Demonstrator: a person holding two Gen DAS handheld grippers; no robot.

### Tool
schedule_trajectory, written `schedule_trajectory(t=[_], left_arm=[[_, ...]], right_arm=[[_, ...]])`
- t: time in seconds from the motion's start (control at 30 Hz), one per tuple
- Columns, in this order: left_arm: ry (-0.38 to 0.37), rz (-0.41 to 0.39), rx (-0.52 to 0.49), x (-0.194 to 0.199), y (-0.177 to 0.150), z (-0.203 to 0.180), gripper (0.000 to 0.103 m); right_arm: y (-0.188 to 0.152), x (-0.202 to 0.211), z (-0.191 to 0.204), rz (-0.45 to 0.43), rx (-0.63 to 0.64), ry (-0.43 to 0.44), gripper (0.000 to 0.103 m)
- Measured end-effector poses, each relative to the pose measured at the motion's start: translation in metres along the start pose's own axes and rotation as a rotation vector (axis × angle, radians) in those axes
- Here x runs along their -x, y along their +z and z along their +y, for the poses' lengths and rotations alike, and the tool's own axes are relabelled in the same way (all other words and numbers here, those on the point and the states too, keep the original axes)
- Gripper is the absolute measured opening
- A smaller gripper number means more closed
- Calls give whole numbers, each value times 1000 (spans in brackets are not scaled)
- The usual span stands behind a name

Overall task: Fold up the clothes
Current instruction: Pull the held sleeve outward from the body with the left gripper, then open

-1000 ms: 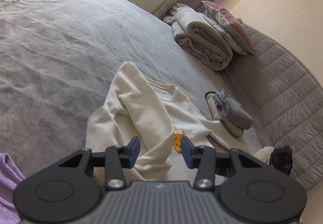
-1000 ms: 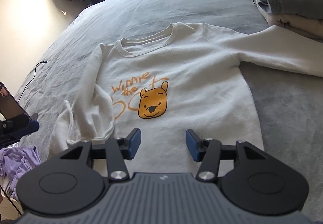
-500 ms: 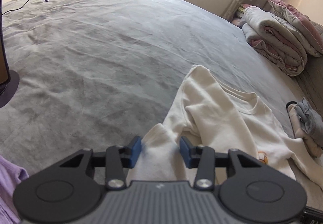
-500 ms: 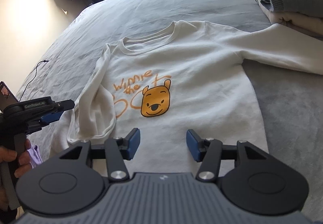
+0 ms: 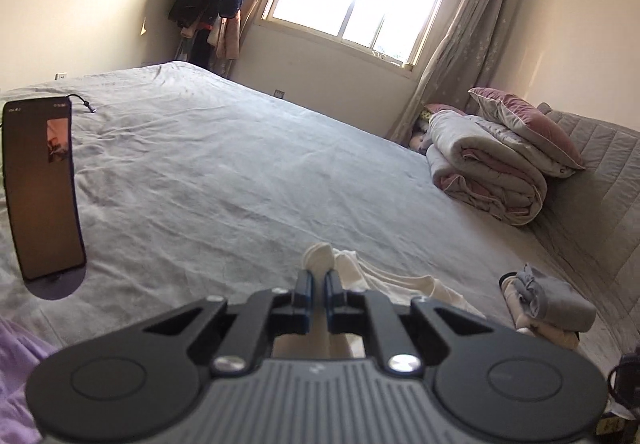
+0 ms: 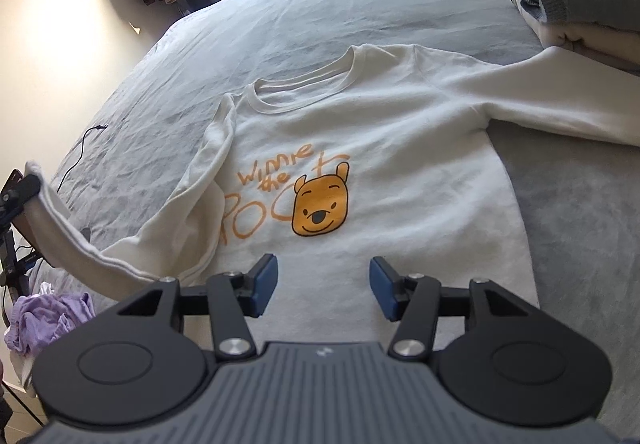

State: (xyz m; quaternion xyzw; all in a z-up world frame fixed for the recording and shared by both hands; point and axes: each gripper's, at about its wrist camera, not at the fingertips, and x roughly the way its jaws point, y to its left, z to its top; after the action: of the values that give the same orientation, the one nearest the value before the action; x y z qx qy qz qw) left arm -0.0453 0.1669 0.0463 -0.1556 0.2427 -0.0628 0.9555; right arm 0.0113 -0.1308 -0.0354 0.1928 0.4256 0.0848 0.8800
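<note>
One cream sweatshirt (image 6: 384,164) lies face up on the grey bed (image 5: 224,180), its orange bear print showing, one sleeve (image 6: 560,100) stretched flat toward the stack of folded clothes (image 6: 580,4), the other sleeve (image 6: 72,240) raised off the bed. The left gripper (image 5: 316,280) has its two blue pads nearly together, pinching that sleeve's cuff (image 5: 318,256), which pokes out just past the tips. The right gripper (image 6: 323,286) hovers over the sweatshirt's lower hem with both fingers spread wide, holding nothing. One phone (image 5: 40,184) stands upright at the left, one cable (image 6: 76,160) trails across the bed, one rolled duvet (image 5: 488,172) carries one pillow (image 5: 528,124), and one purple garment (image 6: 44,318) is bunched at the edge
</note>
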Motion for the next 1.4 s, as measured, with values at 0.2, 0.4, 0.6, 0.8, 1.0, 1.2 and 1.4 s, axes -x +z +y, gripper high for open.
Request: schedule_trajectory(t=[0.2,0.4,0.6,0.8,1.0,1.2,1.4], left_arm=[[-31,38,-13,47,-30,1,7],[-80,129,-47,83,-83,-7,6],[-87,346,-3,82,-145,-8,7],[-114,430,191,87,-168,14,15],[-69,366,303,96,-158,25,40],[-18,306,466,104,-156,51,40],[4,211,537,118,-143,69,38]], right_arm=[[-3,3,0,7,-19,21,55],[-9,6,1,17,-30,31,55],[-18,5,9,42,-18,53,55],[-26,6,17,51,7,64,55],[-33,8,29,94,18,230,56],[-44,10,68,241,172,571,46],[-77,22,109,279,527,614,46]])
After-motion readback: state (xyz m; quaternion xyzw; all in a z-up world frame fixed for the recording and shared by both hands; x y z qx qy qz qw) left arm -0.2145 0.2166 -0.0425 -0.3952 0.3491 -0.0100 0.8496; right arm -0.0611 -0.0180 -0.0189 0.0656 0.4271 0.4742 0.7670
